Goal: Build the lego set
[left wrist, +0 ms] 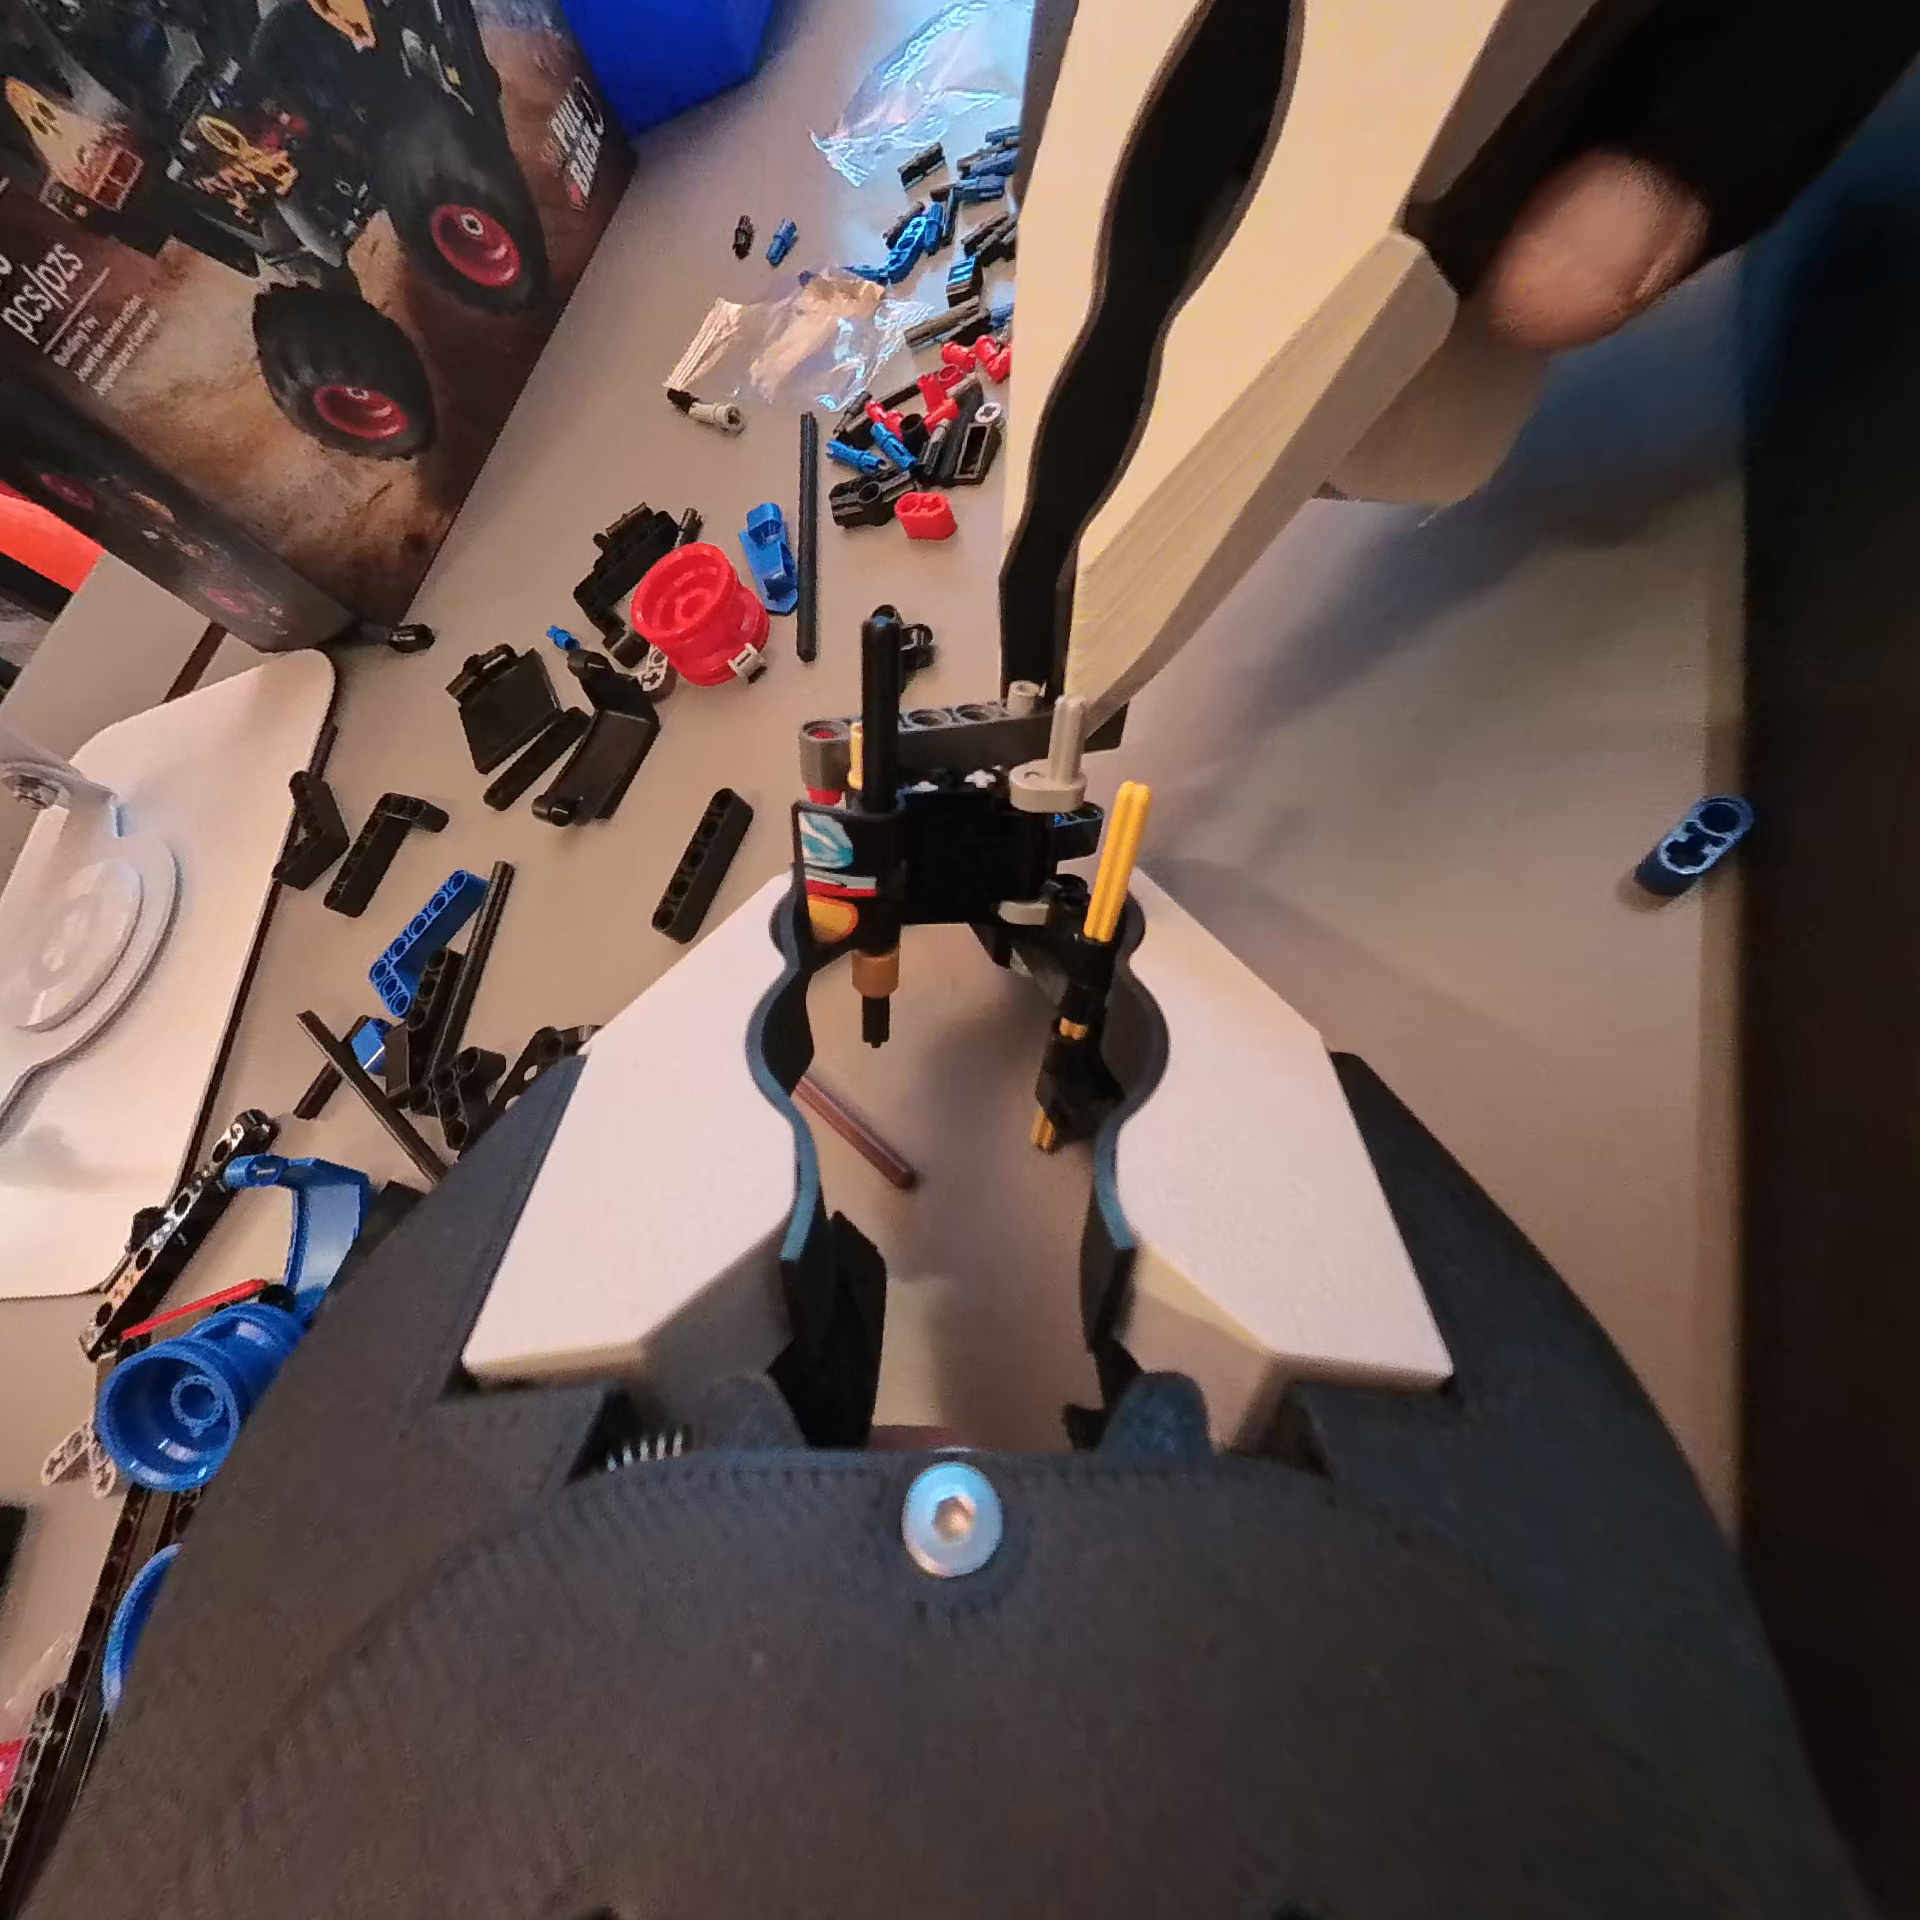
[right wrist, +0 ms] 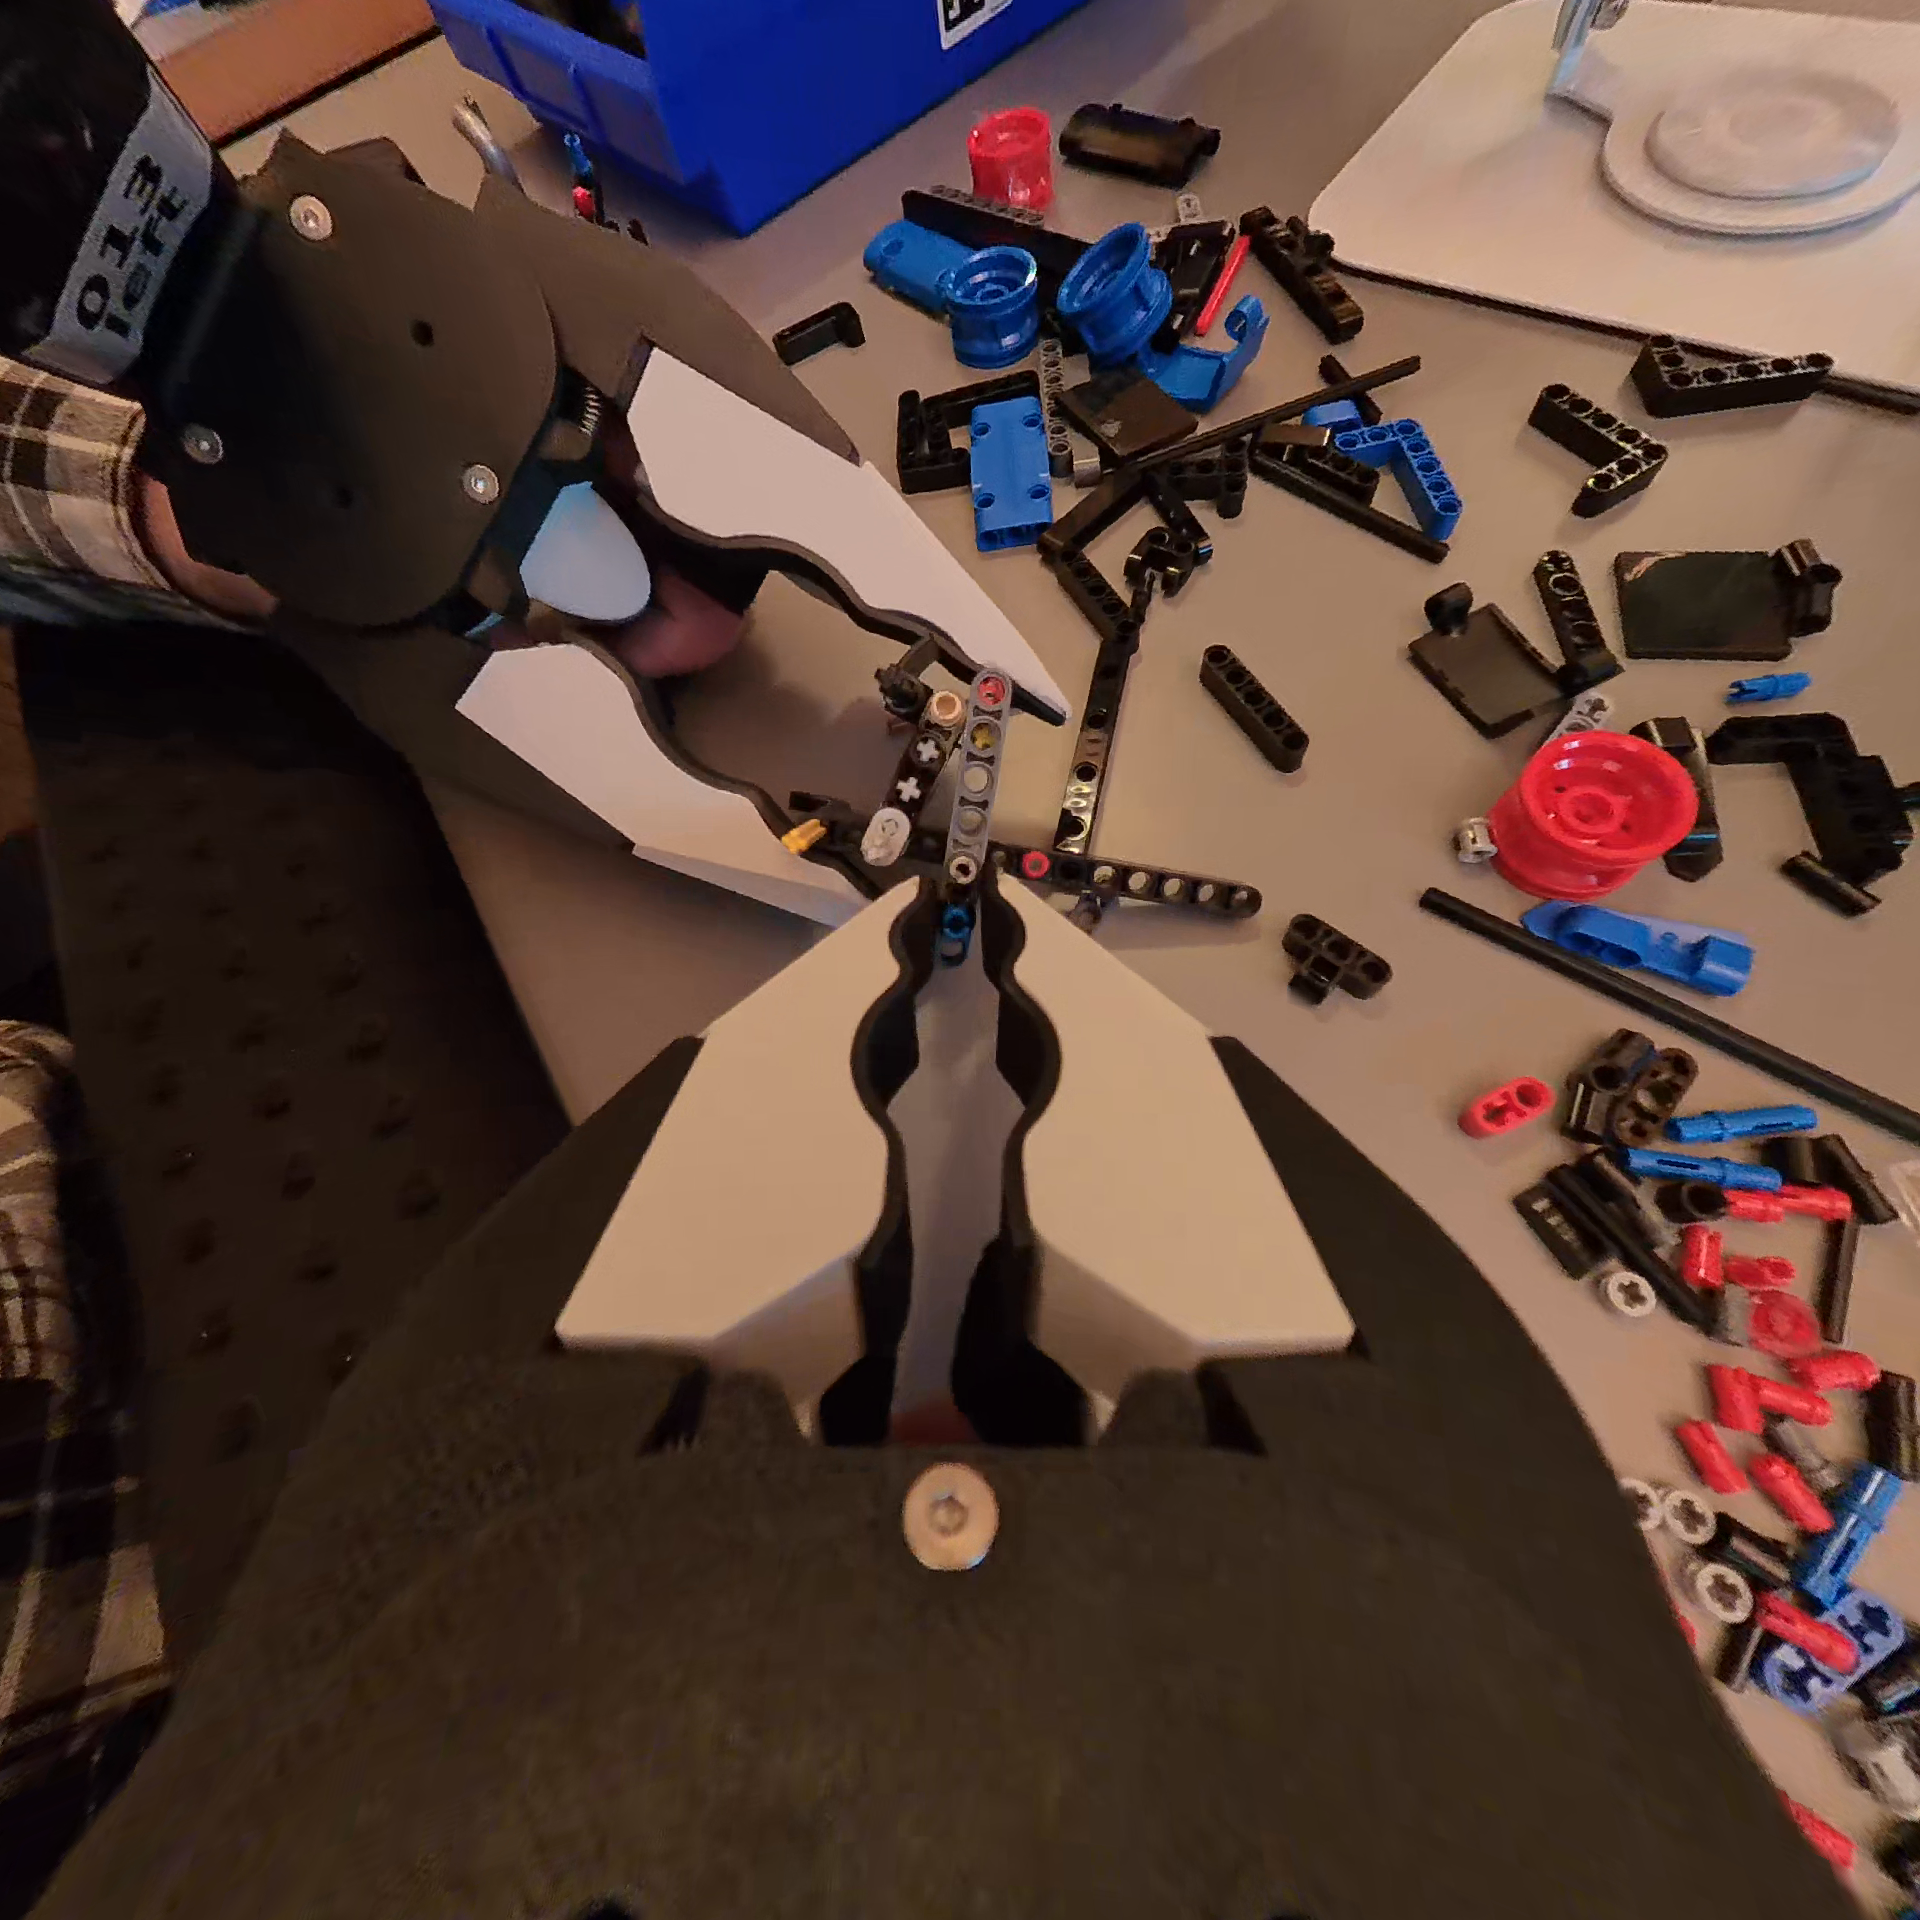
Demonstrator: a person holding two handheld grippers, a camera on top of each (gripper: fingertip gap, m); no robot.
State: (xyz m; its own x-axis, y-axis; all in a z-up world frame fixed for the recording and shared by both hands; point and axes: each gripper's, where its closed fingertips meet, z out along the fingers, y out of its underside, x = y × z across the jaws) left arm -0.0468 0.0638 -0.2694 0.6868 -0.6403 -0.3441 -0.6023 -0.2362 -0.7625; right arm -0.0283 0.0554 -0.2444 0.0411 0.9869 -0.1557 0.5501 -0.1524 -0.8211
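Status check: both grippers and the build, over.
Left gripper shut on black sub-assembly, held above the table. Right gripper pinching its grey beam. Loose parts on the table around, none between the jaws.

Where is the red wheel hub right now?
The red wheel hub lies on the table at the right of the right wrist view, beside a black beam and above a blue piece.

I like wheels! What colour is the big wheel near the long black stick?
Red wheel, clearest in the right wrist view.
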